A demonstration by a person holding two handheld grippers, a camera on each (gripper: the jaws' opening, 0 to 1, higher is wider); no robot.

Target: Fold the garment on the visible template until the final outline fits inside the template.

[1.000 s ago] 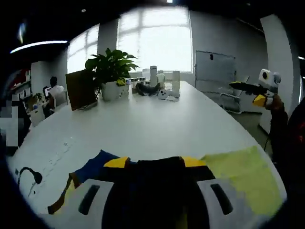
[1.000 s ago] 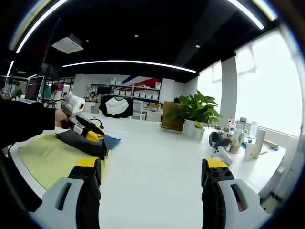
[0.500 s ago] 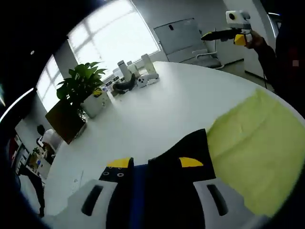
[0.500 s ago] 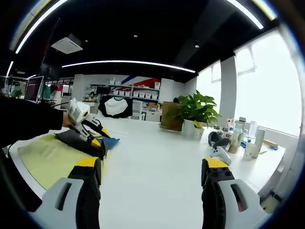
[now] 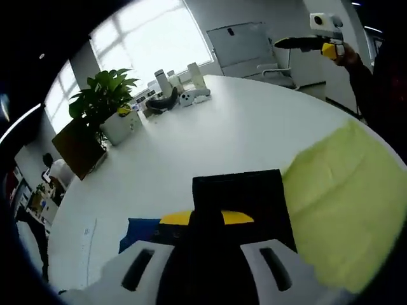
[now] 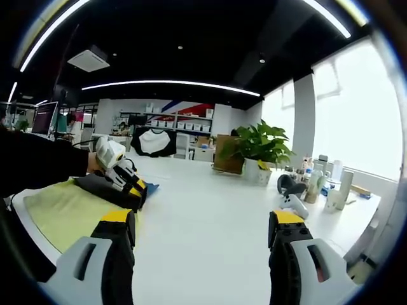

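Left gripper (image 5: pixel 205 219) has its two yellow-tipped jaws pinched together on a fold of the dark garment (image 5: pixel 238 197), whose black cloth runs up between the jaws and lies flat just ahead of them on the white table (image 5: pixel 210 140); a blue part of the same garment shows to the left of the jaws. Immediately right of the garment, touching its edge, lies the yellow-green template (image 5: pixel 343 190), spread toward the table's near rim. Farther ahead, well apart, stand a potted plant (image 5: pixel 105 105) with a brown board beside it, and a cluster of bottles and small devices (image 5: pixel 178 95) near the window. Up at the far right, the right gripper (image 5: pixel 311 43) is held in the air in a person's hand, clear of the table. Seen from its own view, the right gripper (image 6: pixel 200 223) has its jaws spread wide with nothing between them, hanging above bare table; off to its left the left gripper (image 6: pixel 124 178) sits low on the garment (image 6: pixel 105 187) beside the template (image 6: pixel 63 213)
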